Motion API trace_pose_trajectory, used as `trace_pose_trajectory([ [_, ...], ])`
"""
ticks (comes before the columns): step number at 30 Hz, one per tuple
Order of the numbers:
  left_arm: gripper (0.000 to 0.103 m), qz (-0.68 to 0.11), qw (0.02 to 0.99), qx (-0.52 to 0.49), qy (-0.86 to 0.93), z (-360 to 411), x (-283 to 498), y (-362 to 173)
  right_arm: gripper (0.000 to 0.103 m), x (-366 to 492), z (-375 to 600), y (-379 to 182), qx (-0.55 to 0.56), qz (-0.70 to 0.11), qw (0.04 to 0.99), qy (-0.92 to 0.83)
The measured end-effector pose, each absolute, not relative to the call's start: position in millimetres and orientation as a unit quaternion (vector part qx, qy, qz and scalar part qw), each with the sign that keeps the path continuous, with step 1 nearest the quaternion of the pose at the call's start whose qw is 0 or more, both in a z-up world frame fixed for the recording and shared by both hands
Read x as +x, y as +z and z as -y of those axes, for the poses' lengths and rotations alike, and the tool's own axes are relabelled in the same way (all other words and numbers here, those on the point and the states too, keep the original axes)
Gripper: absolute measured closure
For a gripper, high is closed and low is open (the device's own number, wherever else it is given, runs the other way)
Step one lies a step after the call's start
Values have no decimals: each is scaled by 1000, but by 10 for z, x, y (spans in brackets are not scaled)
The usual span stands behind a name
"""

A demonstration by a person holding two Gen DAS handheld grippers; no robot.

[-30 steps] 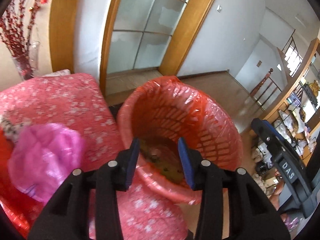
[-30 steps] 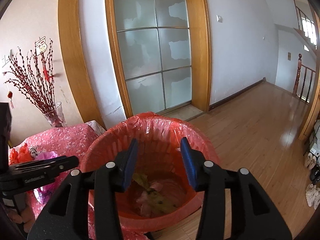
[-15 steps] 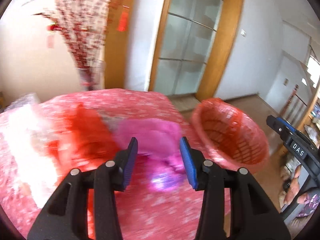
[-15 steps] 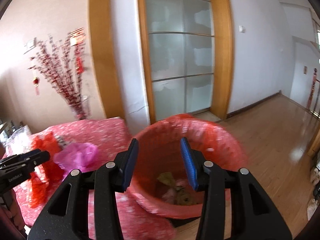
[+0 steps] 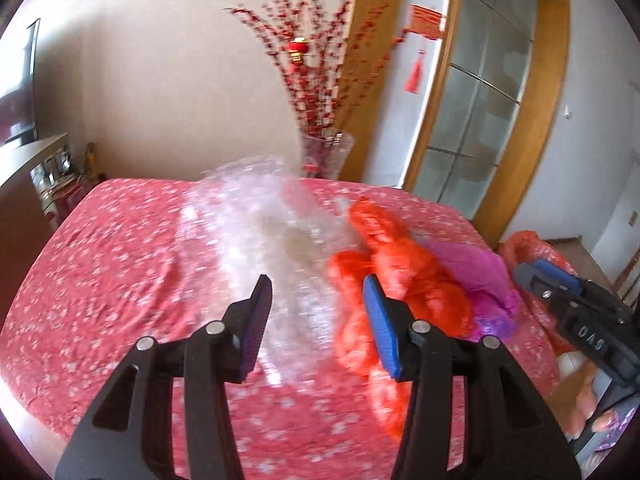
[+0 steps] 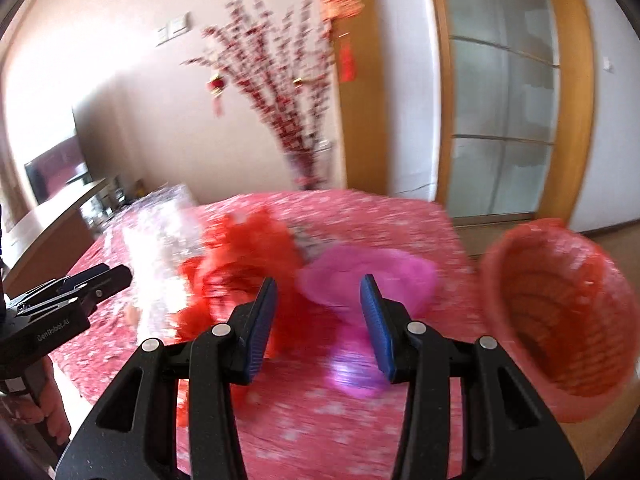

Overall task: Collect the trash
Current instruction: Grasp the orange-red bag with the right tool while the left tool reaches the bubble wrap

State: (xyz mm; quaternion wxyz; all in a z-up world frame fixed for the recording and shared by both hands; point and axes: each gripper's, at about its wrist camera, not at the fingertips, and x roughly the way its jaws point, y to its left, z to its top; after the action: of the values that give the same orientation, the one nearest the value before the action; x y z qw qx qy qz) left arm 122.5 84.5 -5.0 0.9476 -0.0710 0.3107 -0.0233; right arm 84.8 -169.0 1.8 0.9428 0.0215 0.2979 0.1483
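Note:
On the table with the red flowered cloth lie a clear crinkled plastic sheet, a crumpled red plastic bag and a pink plastic bag. My left gripper is open and empty above the clear sheet and the red bag's edge. My right gripper is open and empty, above the red bag and the pink bag. The red-lined trash basket stands off the table's right end. Both views are blurred.
A glass vase of red blossom branches stands at the table's far edge. A low cabinet is at the left, a glass sliding door at the right. The other gripper shows in each view.
Both grippers have swung left, away from the trash basket, and now face the table with the bags. Both stay open and empty.

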Motion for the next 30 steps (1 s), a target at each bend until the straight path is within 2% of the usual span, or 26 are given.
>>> trace_pose_trajectory([
  [6,55,-316,945,-88,-7,-1104,1194,-112,59,982,1213,-88,-6,-314,932,179],
  [16,55,-319,941,-111,9,-1314,1120,-175,56,1159,964,-319,-38,-344,922,174],
  [19,50,-317,942,-114,12,-1351,1127,-178,54,1180,962,-376,-41,-354,917,176],
  [21,50,-317,941,-117,12,-1382,1131,-193,60,1179,956,-398,-43,-357,916,178],
  [23,49,-320,940,-120,11,-1394,1170,-198,77,1160,945,-397,-46,-355,916,182],
  [26,48,-329,936,-127,6,-1414,1248,-235,81,1099,989,-339,-33,-348,918,186],
  [30,48,-339,931,-137,5,-1449,1375,-286,82,1002,1098,-192,-16,-328,926,188],
])
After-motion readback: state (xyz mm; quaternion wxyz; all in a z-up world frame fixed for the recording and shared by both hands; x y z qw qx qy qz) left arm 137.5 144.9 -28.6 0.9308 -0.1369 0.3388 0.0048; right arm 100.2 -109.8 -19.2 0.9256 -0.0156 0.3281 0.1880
